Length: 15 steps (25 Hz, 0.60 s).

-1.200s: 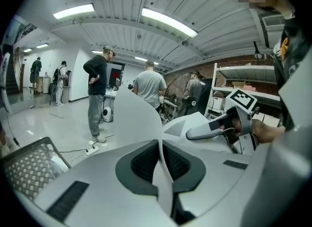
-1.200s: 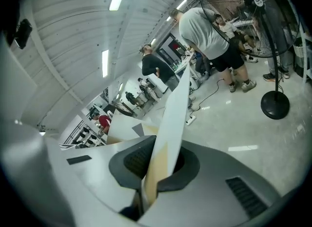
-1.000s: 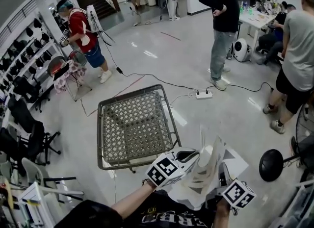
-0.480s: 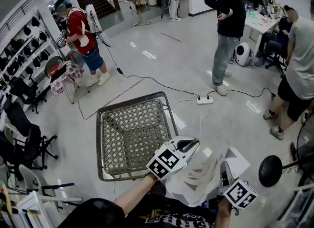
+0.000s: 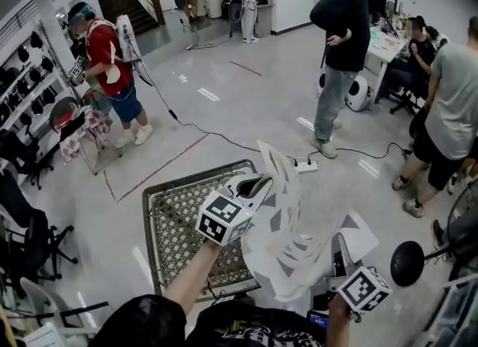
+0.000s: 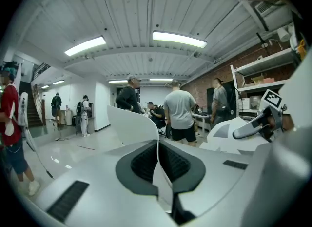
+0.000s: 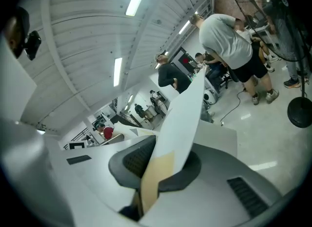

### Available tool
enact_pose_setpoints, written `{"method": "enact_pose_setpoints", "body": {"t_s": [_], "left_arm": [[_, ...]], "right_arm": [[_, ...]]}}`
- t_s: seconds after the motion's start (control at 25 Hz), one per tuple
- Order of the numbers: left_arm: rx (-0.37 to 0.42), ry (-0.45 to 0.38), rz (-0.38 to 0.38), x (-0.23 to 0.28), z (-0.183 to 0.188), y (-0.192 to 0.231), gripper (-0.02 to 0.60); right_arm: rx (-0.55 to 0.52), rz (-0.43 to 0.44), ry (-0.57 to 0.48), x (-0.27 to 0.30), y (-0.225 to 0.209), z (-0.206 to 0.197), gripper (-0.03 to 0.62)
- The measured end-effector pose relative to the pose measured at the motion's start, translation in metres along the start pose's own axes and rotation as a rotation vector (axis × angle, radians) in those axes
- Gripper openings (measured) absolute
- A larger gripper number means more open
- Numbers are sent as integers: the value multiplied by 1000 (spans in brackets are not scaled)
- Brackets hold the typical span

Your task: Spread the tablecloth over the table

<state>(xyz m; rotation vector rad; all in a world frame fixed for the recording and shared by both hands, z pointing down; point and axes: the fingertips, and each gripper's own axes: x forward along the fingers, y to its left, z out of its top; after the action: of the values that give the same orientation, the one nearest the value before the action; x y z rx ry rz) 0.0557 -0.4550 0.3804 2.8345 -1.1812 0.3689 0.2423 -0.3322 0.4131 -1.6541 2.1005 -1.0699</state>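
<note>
Tablecloth (image 5: 287,237): a thin white sheet printed with grey angular patches. A tan underside is shown low between the pads (image 7: 132,161) in the right gripper view.
Form of the tablecloth: it is crumpled and folded on itself. One stiff flap is raised beside the left claw (image 6: 157,146), and a flat corner is stretched out to the right of the head view.
Place of the tablecloth: it is held in the air between the two claws, over the right-hand edge of the worktop (image 5: 173,222) and the floor (image 5: 246,107) beside it. Whether its lowest fold touches the worktop cannot be told.
Worktop: a square top of woven lattice set in a dark frame, left uncovered over most of its surface.
Left claw: pressed together, with a thin edge of the tablecloth pinched between its dark ribbed pads. It is raised over the worktop's right-hand part.
Right claw (image 7: 163,158): closed on the tablecloth, which is gripped between its pads and rises past the tips. In the head view it is lower, nearer the person, and partly covered by the sheet.
Surroundings: a power strip (image 5: 305,164) on its cable is seen on the floor beyond the worktop.
</note>
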Motion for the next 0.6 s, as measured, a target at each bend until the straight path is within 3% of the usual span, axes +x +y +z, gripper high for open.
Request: {"method": "enact_pose_setpoints", "body": {"t_s": [0.16,0.28,0.48,0.6], "left_arm": [[-60,-59,115,-34,11,94,20],[-120,-97,243,-69,19,166,20],[-254,-125,511,-172,-36,274,20],[-345,-123,643,-236,-81,308,21]], "right_arm": [[-10,70,-12,38,38,-6,32],[-6,94,-36,59,71,3,34],[68,179,13,98,107,-40,35],[102,165,81,109,120,-60,38]]}}
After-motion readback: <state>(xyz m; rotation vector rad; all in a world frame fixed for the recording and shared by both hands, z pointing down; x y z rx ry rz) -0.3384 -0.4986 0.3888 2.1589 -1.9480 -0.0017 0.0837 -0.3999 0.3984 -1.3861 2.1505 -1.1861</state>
